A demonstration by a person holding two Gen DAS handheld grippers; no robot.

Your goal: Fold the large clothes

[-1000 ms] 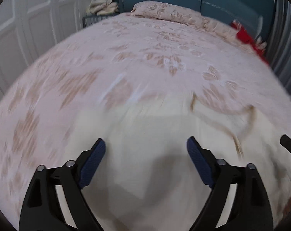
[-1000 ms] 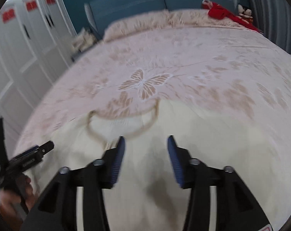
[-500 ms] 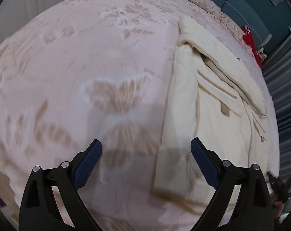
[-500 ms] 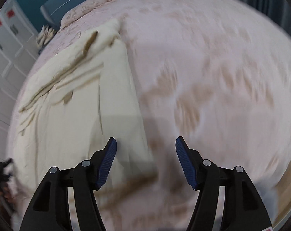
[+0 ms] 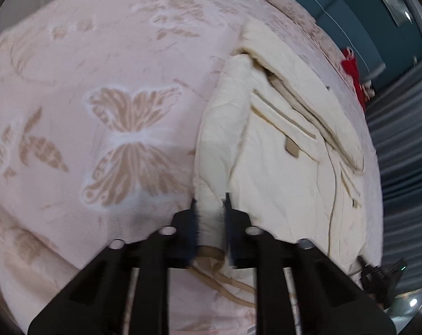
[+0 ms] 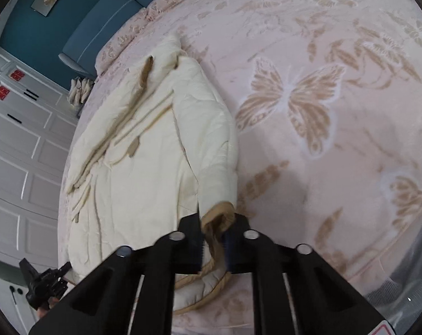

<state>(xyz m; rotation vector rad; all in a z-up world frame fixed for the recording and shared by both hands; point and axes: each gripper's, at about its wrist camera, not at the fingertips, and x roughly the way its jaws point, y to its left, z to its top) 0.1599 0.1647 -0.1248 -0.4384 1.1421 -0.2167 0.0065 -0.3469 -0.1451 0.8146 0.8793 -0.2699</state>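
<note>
Cream padded coat (image 5: 280,167) lies lengthwise on the bed, on a pink bedspread (image 5: 79,64) w/ tan butterfly print; tan trim at hem and pocket flaps, one sleeve folded along the body. Left gripper (image 5: 211,223) has just been closing and now pinches a cream edge of the coat near the hem, cloth bunched between the dark blue pads; tan-edged hem sags just below the jaws. Right gripper (image 6: 213,240) has also just been closing; it nips the tan-trimmed corner of the coat (image 6: 143,173) at the opposite side of the hem, fabric puckered up between the fingers. Each wrist view catches the other gripper low at the far edge of the coat: right one at bottom-right of left view (image 5: 381,276), left one at bottom-left of right view (image 6: 43,282), w/ a bit of the person's hand under it. Around: teal padded headboard (image 6: 104,25) at far end of bed; red cloth item (image 5: 356,83) by the pillow end; white panelled wardrobe doors (image 6: 18,145) w/ red stickers along one side; small stack of folded pale textiles (image 6: 79,89) beside the headboard; grey pleated curtain (image 5: 406,139) on the other side. Nothing lies on top of the coat; bedspread beside it is bare.
</note>
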